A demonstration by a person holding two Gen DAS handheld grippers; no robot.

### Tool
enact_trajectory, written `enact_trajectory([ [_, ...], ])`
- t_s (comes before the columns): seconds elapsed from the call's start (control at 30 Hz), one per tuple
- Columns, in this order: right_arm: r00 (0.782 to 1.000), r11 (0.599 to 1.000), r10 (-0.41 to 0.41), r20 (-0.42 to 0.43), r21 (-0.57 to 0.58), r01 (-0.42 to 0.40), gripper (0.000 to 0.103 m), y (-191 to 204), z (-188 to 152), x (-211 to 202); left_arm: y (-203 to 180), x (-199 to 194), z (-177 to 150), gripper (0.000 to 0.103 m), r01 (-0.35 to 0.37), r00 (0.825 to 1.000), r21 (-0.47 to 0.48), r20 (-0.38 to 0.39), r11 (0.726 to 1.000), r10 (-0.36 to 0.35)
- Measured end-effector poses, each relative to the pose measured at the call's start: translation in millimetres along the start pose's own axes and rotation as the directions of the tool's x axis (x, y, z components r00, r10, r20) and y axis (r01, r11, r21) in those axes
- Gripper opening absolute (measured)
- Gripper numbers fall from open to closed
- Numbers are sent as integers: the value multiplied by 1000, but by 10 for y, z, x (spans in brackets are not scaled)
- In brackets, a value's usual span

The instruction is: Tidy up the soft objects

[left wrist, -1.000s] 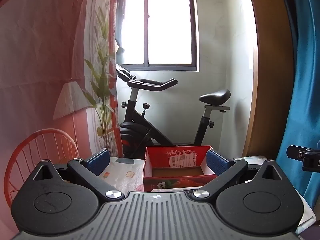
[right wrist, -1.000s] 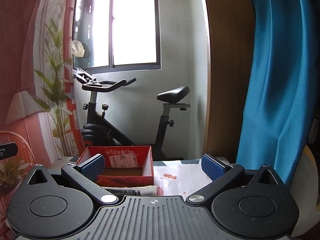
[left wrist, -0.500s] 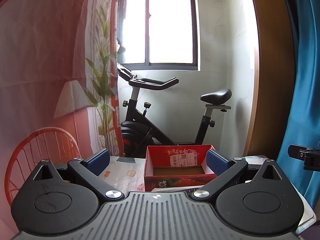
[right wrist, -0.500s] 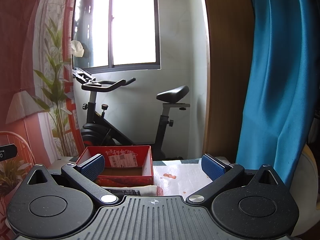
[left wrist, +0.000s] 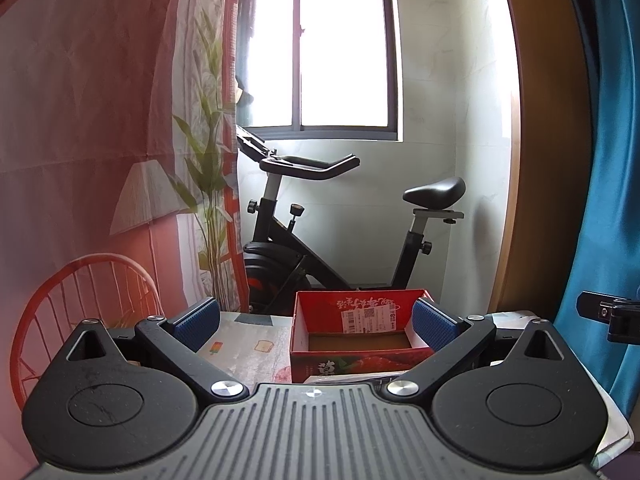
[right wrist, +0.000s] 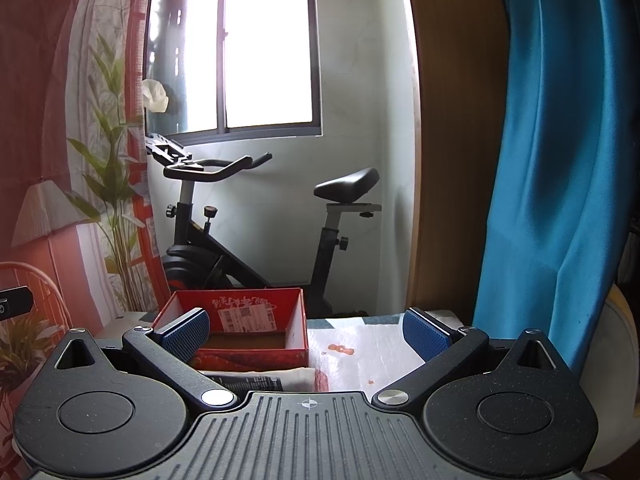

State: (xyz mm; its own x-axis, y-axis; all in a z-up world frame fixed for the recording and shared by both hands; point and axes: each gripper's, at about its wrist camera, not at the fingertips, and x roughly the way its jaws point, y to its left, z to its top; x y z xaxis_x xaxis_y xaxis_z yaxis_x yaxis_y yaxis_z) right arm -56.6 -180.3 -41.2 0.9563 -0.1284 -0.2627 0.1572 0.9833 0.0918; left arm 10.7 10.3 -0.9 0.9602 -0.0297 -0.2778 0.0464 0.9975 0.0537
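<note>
Level above the table [right wrist: 360, 356], both tools wide apart: left tool [left wrist: 316, 322], right tool [right wrist: 306, 330].

Reds, blues and black by the window

The box [left wrist: 362, 356] is red with a white label; the curtain [right wrist: 552, 160] is plain blue, the exercise bike [left wrist: 320, 232] black, and the tablecloth [right wrist: 360, 360] white with small red prints.

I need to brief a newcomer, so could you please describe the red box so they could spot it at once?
Find the exercise bike under the window. On the table before it sits the red box, open-topped and empty, with a white label inside its far wall.
</note>
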Motion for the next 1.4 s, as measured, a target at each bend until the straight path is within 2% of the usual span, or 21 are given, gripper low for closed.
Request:
enact_trajectory([
  [1.4,1000,1000,3,-9,8,-3,103,16,9,31,-10,33,-11,103,1,1000,1,-6,1000,-1],
])
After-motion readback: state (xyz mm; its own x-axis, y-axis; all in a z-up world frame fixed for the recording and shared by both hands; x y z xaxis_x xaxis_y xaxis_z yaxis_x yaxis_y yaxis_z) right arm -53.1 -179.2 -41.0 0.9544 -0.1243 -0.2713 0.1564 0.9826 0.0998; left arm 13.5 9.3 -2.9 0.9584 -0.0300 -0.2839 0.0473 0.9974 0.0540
